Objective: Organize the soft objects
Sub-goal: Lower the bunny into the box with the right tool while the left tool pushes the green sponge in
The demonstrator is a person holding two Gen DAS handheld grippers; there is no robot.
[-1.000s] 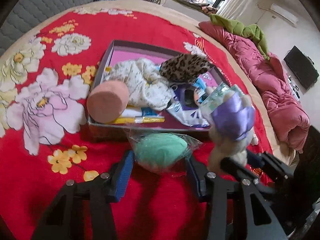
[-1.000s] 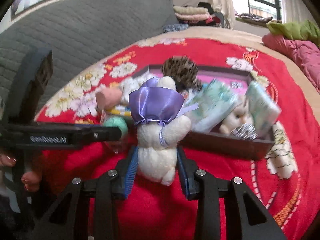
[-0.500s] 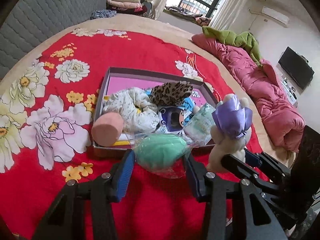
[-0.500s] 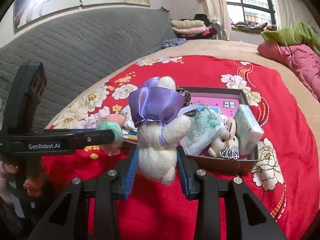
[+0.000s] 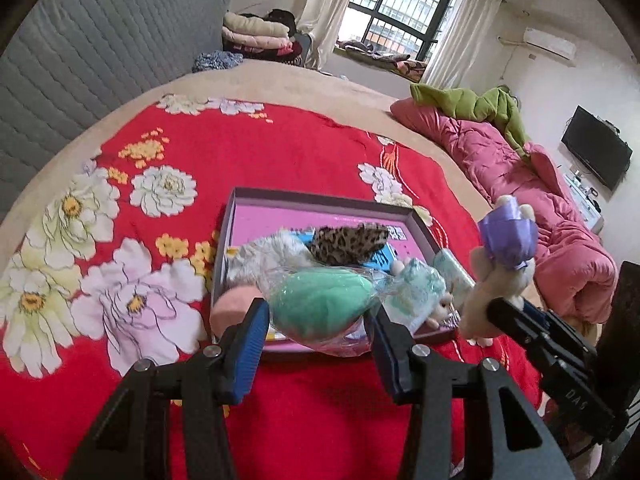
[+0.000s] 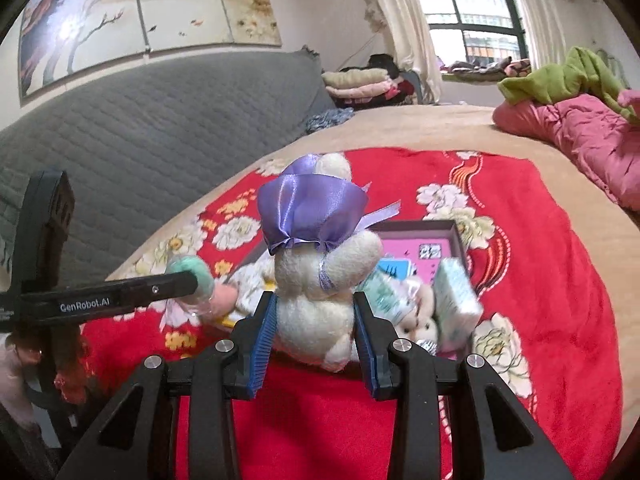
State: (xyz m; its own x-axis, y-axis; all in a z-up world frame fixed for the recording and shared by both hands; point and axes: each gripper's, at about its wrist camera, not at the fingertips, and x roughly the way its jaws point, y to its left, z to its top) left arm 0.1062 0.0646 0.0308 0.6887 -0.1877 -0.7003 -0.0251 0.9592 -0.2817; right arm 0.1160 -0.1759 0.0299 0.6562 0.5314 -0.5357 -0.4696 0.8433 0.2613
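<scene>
With both loads carried above the red bedspread [image 5: 280,152] near the box [image 5: 320,204], the left claw [image 5: 318,322] pinches a wrapped green sponge [image 5: 320,304] and the right claw [image 6: 314,322] clamps a cream plush bear [image 6: 320,296], so each probably next needs lowering into the box.

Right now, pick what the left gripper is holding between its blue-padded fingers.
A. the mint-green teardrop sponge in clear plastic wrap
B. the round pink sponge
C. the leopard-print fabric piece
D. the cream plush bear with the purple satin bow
A: in the left wrist view the left gripper is closed on the mint-green teardrop sponge in clear plastic wrap, while the cream plush bear with the purple satin bow sits in the right gripper.
</scene>
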